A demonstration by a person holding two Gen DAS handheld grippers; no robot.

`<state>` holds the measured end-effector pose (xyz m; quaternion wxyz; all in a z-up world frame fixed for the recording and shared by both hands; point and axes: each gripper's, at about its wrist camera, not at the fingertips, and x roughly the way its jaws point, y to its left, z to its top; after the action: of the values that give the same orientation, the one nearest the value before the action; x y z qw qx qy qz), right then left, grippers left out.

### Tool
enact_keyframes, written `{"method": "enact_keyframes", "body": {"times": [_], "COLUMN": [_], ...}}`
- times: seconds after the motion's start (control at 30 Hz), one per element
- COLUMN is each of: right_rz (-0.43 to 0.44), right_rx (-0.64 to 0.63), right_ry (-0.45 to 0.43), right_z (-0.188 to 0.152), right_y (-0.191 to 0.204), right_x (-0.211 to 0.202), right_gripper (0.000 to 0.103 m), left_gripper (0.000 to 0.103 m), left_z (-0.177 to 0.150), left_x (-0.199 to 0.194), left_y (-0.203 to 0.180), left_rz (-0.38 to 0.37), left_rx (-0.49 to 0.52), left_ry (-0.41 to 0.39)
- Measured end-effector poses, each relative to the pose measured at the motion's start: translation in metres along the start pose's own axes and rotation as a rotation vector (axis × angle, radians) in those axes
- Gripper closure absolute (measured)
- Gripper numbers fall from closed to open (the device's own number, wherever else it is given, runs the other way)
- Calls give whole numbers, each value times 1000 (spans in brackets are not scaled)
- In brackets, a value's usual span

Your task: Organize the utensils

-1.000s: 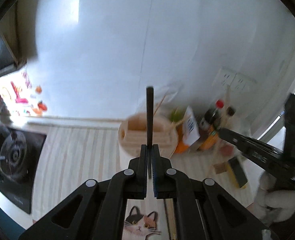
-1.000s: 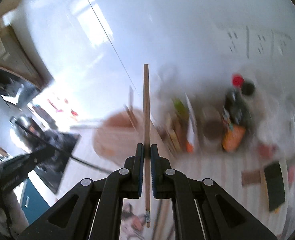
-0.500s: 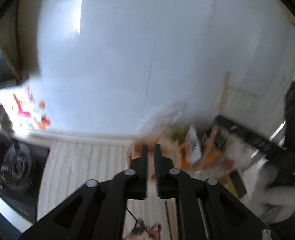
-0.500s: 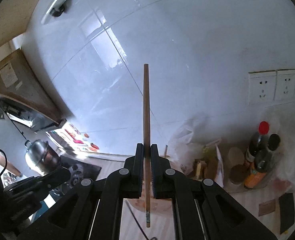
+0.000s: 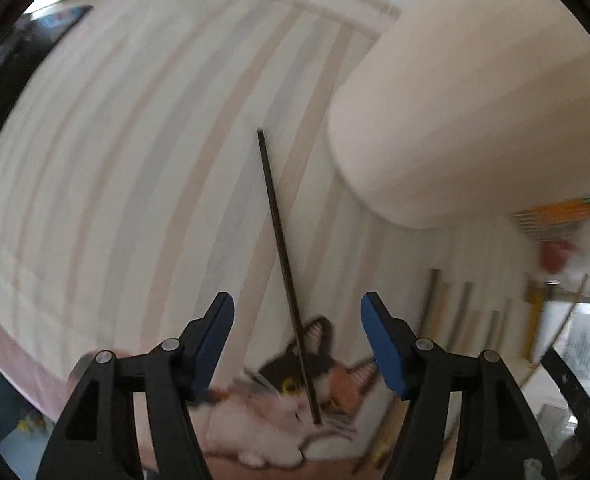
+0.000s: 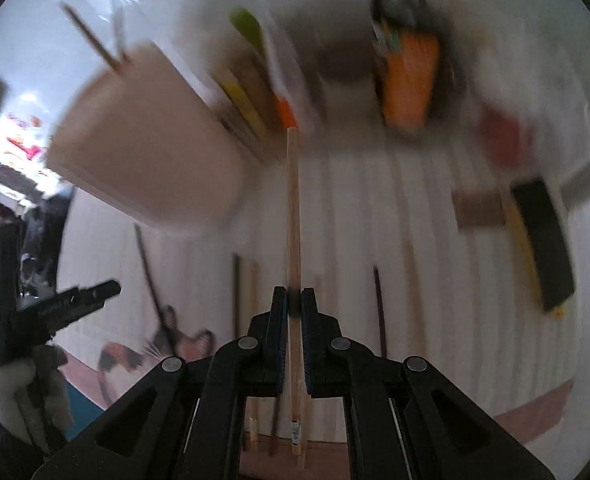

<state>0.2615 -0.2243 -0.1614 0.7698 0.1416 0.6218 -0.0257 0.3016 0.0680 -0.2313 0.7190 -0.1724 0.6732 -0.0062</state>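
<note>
My left gripper points down at the striped mat, its jaws opening. A thin black chopstick is loose between them, and neither blue pad touches it. Its lower end crosses the cat picture. The beige utensil holder stands close at the upper right. My right gripper is shut on a pale wooden chopstick that sticks out forward. In the right wrist view the holder is at the upper left with a stick in it, and the black chopstick lies below it.
Several more chopsticks lie side by side on the mat under my right gripper. A black-and-yellow sponge and a brown block sit to the right. An orange packet and blurred bottles stand at the back.
Both grippers have dropped from facing the wall to pointing down at the mat. The left jaws have parted and let go of the black chopstick. The right still grips the wooden one.
</note>
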Motion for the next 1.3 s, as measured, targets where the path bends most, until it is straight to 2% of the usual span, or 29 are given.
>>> {"method": "enact_keyframes", "body": {"times": [0.07,0.1,0.13,0.17,0.2,0.23,0.37,0.6,0.77,0.83,0.9,0.93,1.0,1.1,1.2,1.3], "right_rz": [-23,-27,-35,-39,-46,-52,-52,-45,-42,-41,-37,-36,-37,-30,-17,-4], "right_rx": [9,10,15,18,17,16,26,19,8,7,7,3,-12,-34,-52,-73], "right_ry": [30,38,48,55,61,62,80,119,155,161,172,176,182,175,147,111], "right_z": [-5,-7,-9,-10,-11,-11,-9,-10,-10,-9,-9,-9,-8,-9,-7,-4], "right_y": [-6,-8,-9,-9,-8,-7,-6,3,9,12,14,16,22,31,36,41], "right_x": [17,22,29,34,39,42,53,67,79,84,88,89,92,89,78,63], "right_gripper": [96,96,96,96,96,96,96,96,96,96,96,96,96,96,96,96], "left_gripper": [41,54,58,70,87,96,97,98,93,92,94,99,100,100,100,100], "left_z": [8,10,10,10,9,7,-8,-59,-45,-41,-41,-42,-44,-47,-50,-53], "left_x": [22,31,29,30,31,32,30,27,25,26,28,29,30,25,-3,-33], "left_y": [-3,-5,-10,-15,-21,-23,-21,-9,3,-1,-9,-13,-19,-18,-2,-5], "left_rz": [58,96,122,143,194,201,209,171,127,151,211,220,224,208,163,128], "left_rx": [14,31,54,90,136,158,221,330,251,265,306,326,331,302,274,275], "left_ry": [23,32,1,-11,-13,-14,-19,50,78,76,82,79,76,46,-18,-86]}}
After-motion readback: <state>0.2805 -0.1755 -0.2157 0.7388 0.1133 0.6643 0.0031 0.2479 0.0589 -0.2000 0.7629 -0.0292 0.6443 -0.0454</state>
